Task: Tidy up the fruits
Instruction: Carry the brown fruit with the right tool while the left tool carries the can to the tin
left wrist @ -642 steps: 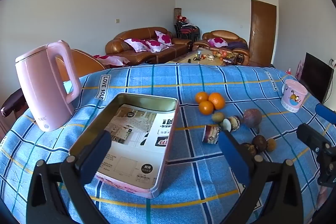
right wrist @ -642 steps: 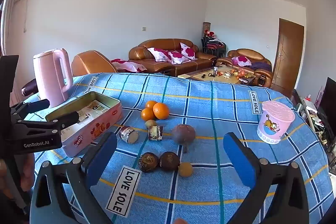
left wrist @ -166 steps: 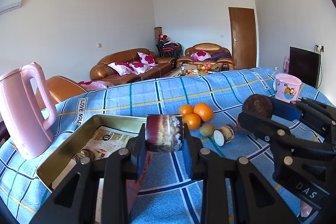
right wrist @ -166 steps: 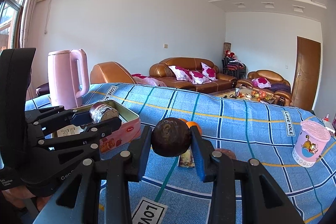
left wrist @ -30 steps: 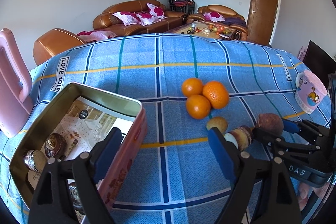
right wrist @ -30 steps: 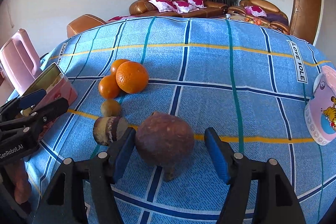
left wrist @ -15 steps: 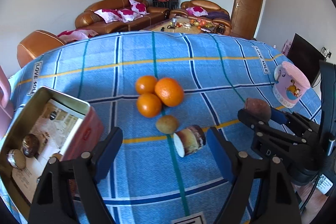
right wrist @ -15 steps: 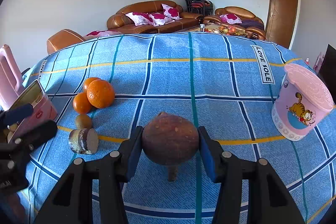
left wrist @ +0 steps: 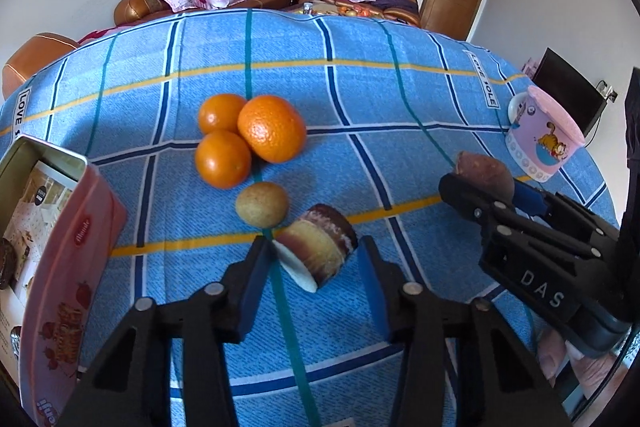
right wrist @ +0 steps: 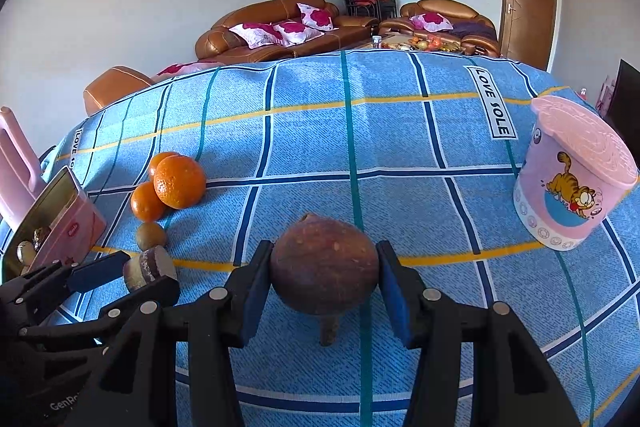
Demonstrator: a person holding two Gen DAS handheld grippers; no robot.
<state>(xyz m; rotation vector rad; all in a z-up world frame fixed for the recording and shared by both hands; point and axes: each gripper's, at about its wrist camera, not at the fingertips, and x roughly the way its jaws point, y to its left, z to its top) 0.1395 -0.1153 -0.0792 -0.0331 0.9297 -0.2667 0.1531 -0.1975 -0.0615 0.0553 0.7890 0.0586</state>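
My left gripper [left wrist: 316,259] is open around a cut brown-and-cream cylinder piece [left wrist: 318,247] lying on the blue checked tablecloth; the pads stand close on both sides with small gaps. My right gripper [right wrist: 324,273] is shut on a round brown fruit with a stem [right wrist: 324,263], also seen in the left wrist view [left wrist: 482,173]. Three oranges [left wrist: 248,139] and a small tan fruit [left wrist: 262,205] lie just beyond the cut piece. The pink tin box [left wrist: 48,227] is at the left, with a few dark pieces inside.
A pink Garfield cup [right wrist: 576,179] stands at the right of the table. A pink kettle [right wrist: 14,167] is at the far left behind the tin. The table edge curves away at the back, with sofas beyond.
My left gripper has moved down and forward so its jaws straddle the cut piece and have narrowed. My right gripper has closed onto the round brown fruit.
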